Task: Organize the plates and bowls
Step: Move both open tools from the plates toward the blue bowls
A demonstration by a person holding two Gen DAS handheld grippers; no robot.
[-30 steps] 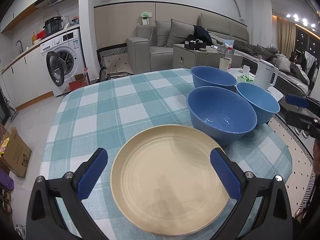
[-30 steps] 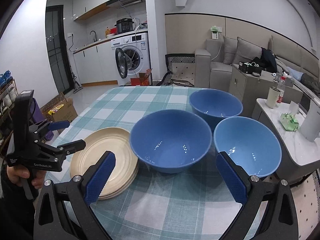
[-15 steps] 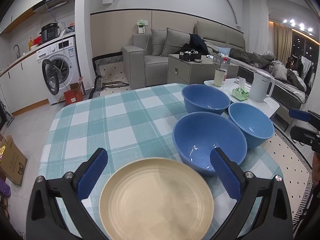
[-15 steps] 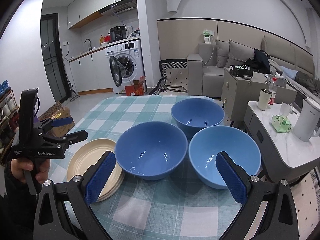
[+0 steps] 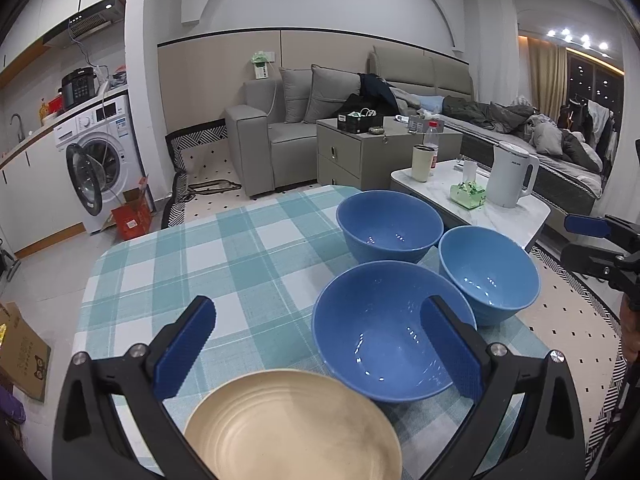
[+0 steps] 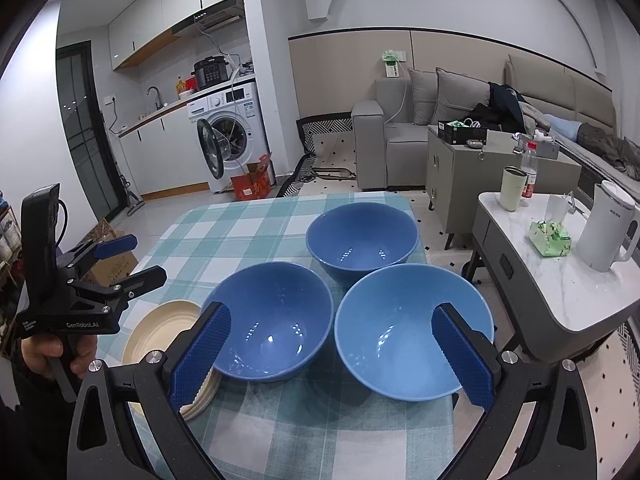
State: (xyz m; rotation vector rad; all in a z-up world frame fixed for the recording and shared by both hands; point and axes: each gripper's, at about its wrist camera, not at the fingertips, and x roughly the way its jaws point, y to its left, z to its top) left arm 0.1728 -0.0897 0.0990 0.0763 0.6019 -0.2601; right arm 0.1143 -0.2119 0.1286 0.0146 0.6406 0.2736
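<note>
Left wrist view: left gripper [image 5: 318, 346] jaws wide apart, holding nothing, above the checked table [image 5: 224, 248]. Cream plate [image 5: 292, 428] cut off by bottom edge; three blue bowls [image 5: 376, 336] clustered just beyond it. Right wrist view: right gripper [image 6: 330, 354] also spread wide, empty, over two near bowls. Plate stack partly hidden behind its left finger [image 6: 202, 354]; stack count unclear.
</note>
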